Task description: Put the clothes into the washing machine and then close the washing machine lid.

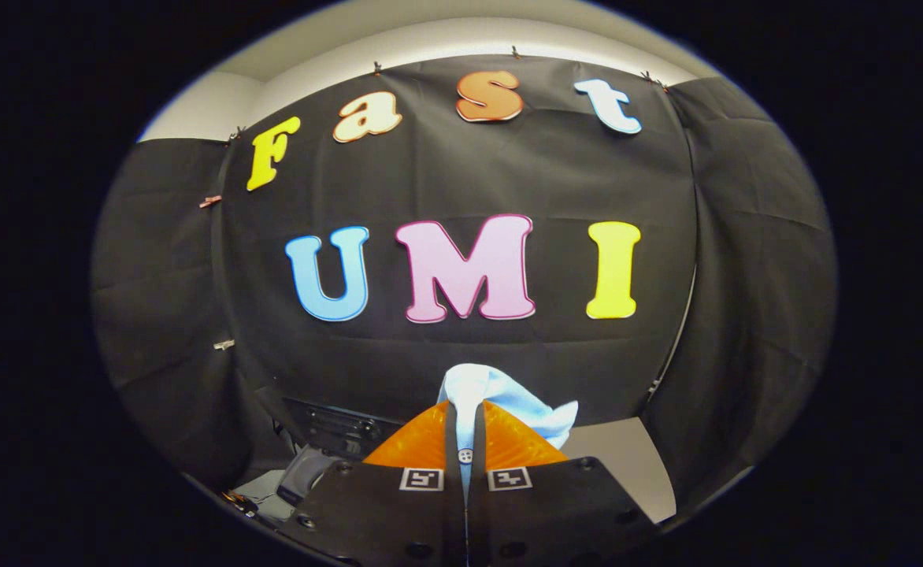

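My gripper (465, 413) is shut on a light blue piece of clothing (501, 398), held up in the air in front of the booth wall. The cloth bunches up above and to the right of the fingertips, and a thin strip of it runs down between the two fingers (422, 442). Below and to the left of the fingers lies a dark panel with small knobs (339, 425), with a grey curved part (304, 472) beneath it; I cannot tell whether this belongs to the washing machine.
A pale flat surface (627, 457) lies low on the right beyond the fingers. A cable (678, 339) hangs down the black cloth wall on the right. White wall shows above the cloth.
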Tool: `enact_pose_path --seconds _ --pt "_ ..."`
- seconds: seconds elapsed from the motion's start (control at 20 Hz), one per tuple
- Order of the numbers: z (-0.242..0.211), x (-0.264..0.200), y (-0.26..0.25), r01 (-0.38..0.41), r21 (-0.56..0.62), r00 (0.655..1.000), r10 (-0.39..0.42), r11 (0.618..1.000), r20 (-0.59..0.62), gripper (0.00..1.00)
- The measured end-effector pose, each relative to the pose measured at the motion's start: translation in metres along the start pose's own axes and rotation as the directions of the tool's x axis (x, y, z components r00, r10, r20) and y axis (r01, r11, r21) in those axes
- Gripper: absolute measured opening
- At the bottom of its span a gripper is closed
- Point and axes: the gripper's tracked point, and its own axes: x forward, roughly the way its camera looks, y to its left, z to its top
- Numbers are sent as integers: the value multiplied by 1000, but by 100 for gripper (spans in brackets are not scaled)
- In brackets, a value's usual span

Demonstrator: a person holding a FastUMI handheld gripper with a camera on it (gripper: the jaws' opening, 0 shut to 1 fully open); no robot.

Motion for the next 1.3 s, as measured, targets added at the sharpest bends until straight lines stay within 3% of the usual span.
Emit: enact_pose_path --seconds 0.25,0.6,0.9,1.3 --pt "26 -1 90 -146 -43 988 148 988 52 6" --pt "20 6 217 -346 -132 930 358 929 86 5" --pt "-46 52 277 -474 -78 880 472 877 -41 6" --pt "-175 126 292 -508 -77 842 476 858 -253 6"
